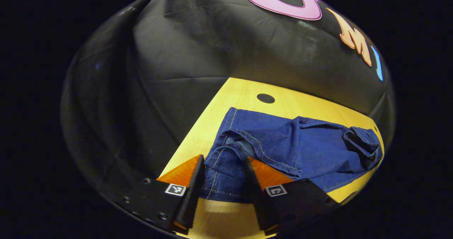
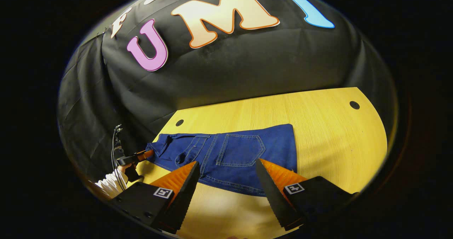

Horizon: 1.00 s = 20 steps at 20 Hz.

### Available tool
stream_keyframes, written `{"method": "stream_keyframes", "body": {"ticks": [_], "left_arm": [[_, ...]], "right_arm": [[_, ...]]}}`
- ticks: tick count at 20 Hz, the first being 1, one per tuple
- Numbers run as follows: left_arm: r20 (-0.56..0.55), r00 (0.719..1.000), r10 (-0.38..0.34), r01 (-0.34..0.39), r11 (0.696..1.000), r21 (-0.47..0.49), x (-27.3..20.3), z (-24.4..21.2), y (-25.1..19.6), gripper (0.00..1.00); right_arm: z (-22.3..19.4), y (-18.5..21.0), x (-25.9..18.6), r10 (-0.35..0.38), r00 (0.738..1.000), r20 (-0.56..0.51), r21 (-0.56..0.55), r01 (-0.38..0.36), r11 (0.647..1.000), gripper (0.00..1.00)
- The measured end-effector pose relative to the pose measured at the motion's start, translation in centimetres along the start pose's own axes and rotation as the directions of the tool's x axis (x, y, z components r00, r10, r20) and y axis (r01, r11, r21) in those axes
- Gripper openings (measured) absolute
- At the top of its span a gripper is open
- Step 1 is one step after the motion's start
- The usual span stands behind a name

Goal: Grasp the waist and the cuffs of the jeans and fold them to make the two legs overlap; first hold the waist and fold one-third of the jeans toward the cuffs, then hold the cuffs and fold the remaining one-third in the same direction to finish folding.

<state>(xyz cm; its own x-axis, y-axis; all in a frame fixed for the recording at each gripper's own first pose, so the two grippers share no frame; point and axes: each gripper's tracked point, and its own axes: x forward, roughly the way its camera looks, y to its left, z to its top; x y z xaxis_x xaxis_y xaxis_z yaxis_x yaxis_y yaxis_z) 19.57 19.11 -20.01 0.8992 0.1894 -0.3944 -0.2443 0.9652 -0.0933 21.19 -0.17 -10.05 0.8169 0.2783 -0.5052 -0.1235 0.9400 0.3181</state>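
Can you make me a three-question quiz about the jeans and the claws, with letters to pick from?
1. Where do the jeans lie?
A. on the yellow wooden table
B. on the floor
C. over a chair

2. What colour are the jeans?
A. black
B. blue
C. white

3. How does the right claw stand?
A. shut on the jeans
C. shut on a cup
B. open, fingers apart at the jeans' near edge

Answers:
1. A: the right gripper view shows the denim spread flat on the tabletop.
2. B: the cloth is blue with pale stitching in both views.
3. B: a wide gap shows between its fingers, with nothing pinched. The left claw is also open, a bunched end of the jeans lying between its fingers.
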Motion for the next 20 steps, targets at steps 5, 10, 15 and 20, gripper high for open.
{"method": "stream_keyframes", "body": {"ticks": [5, 10, 15, 20], "left_arm": [[0.018, 0.997, -0.073, 0.074, 0.995, -0.069, 0.3, -0.1, -2.3, 0.18], [0.018, 0.998, -0.068, 0.069, 0.992, -0.102, 0.0, 0.4, -2.2, 0.0], [0.04, 0.991, -0.129, 0.134, 0.971, -0.197, -2.2, 2.6, -3.6, 0.0], [0.116, 0.955, -0.273, 0.293, 0.93, -0.221, -7.2, 6.8, -11.2, 0.0]], "right_arm": [[0.0, -0.2, -0.1, -0.008, 1.0, 0.001, 0.014, 0.007, 1.0, 0.94], [0.3, -0.3, -0.8, -0.015, 1.0, 0.006, 0.019, 0.015, 1.0, 0.94], [1.1, -1.1, -2.2, -0.028, 0.999, 0.031, 0.02, 0.027, 0.999, 0.98], [1.7, -2.1, -4.4, -0.038, 0.997, 0.066, 0.061, 0.034, 0.998, 0.98]]}}
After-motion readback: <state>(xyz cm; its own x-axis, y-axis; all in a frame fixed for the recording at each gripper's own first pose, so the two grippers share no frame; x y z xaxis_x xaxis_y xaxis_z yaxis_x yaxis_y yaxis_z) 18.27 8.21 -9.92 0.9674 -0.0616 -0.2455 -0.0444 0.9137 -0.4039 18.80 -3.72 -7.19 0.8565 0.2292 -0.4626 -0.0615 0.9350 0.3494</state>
